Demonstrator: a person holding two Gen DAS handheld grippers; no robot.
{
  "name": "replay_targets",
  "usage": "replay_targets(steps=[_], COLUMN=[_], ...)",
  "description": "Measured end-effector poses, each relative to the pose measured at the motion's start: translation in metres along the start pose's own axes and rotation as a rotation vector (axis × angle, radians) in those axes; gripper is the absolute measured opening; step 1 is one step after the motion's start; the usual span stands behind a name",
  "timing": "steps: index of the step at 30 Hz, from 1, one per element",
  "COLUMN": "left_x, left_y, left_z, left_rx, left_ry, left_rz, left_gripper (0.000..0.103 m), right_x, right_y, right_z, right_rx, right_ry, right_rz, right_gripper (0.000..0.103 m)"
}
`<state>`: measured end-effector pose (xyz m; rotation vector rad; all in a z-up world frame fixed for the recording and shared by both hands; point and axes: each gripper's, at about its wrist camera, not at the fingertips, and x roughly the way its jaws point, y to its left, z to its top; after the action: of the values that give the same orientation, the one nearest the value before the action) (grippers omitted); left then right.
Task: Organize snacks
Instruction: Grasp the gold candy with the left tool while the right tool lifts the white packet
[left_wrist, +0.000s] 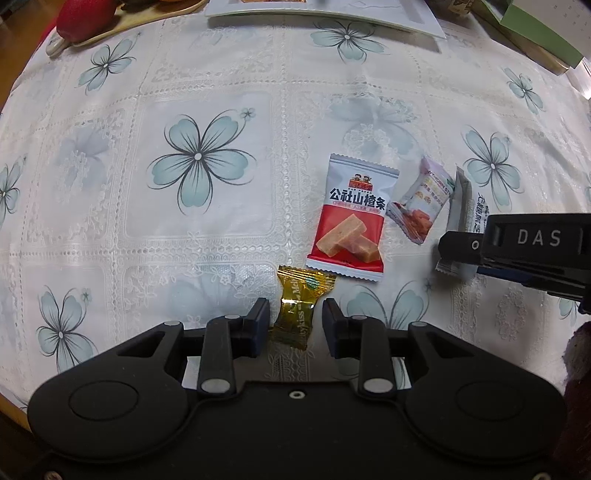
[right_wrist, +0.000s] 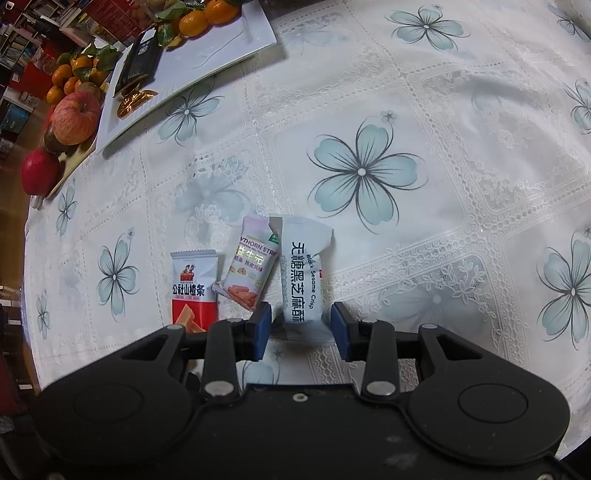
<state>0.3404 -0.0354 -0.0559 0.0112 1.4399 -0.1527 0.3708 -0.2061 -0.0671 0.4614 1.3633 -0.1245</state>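
A gold-wrapped candy (left_wrist: 297, 314) lies on the floral tablecloth between the fingers of my open left gripper (left_wrist: 295, 319); the fingers stand apart from it. Beyond it lie a red-and-white hawthorn snack packet (left_wrist: 351, 218), a pale hawthorn-strip packet (left_wrist: 421, 201) and a white black-sesame-crisp packet (left_wrist: 463, 206). My right gripper (right_wrist: 301, 325) is open around the near end of the sesame-crisp packet (right_wrist: 301, 269), without closing on it. The hawthorn-strip packet (right_wrist: 251, 267) and red packet (right_wrist: 194, 291) lie to its left. The right gripper also shows in the left wrist view (left_wrist: 517, 251).
A white rectangular tray (right_wrist: 207, 62) at the back left holds a dark packet (right_wrist: 138, 62) and a gold candy (right_wrist: 135, 101). A fruit board with apples (right_wrist: 75, 118) and oranges (right_wrist: 192, 22) stands beside it. A green box (left_wrist: 535, 33) sits at the far right.
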Motion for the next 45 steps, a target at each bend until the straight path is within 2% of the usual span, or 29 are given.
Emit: replay_targets(steps=[4, 6, 10, 17, 24, 29, 34, 40, 45], left_x=[0.000, 0.001, 0.000, -0.020, -0.029, -0.034, -0.037, -0.039, -0.040], left_y=[0.004, 0.005, 0.008, 0.001, -0.005, -0.006, -0.001, 0.003, 0.001], left_z=[0.000, 0.000, -0.001, -0.011, -0.026, -0.041, -0.050, -0.051, -0.048], left_rx=[-0.034, -0.042, -0.044, 0.021, 0.054, 0.073, 0.050, 0.034, 0.029], left_ry=[0.006, 0.008, 0.011, -0.096, -0.117, -0.118, -0.109, -0.110, -0.101], left_rz=[-0.001, 0.009, 0.008, 0.096, 0.104, 0.087, 0.071, 0.059, 0.038], left_gripper=[0.035, 0.027, 0.026, 0.025, 0.025, 0.025, 0.025, 0.025, 0.025], right_x=[0.000, 0.000, -0.003, -0.020, -0.037, -0.039, -0.033, -0.026, -0.017], right_y=[0.001, 0.003, 0.004, -0.001, -0.017, -0.023, -0.027, -0.023, -0.024], right_z=[0.000, 0.000, -0.003, -0.006, -0.011, -0.022, -0.030, -0.034, -0.026], right_rx=[-0.011, -0.031, -0.053, -0.077, -0.059, -0.063, -0.066, -0.093, -0.063], right_ry=[0.004, 0.008, 0.018, -0.029, -0.070, -0.083, -0.075, -0.076, -0.081], right_rz=[-0.002, -0.006, 0.017, 0.027, 0.023, 0.007, -0.022, -0.060, -0.085], right_gripper=[0.039, 0.032, 0.028, 0.026, 0.025, 0.024, 0.024, 0.026, 0.029])
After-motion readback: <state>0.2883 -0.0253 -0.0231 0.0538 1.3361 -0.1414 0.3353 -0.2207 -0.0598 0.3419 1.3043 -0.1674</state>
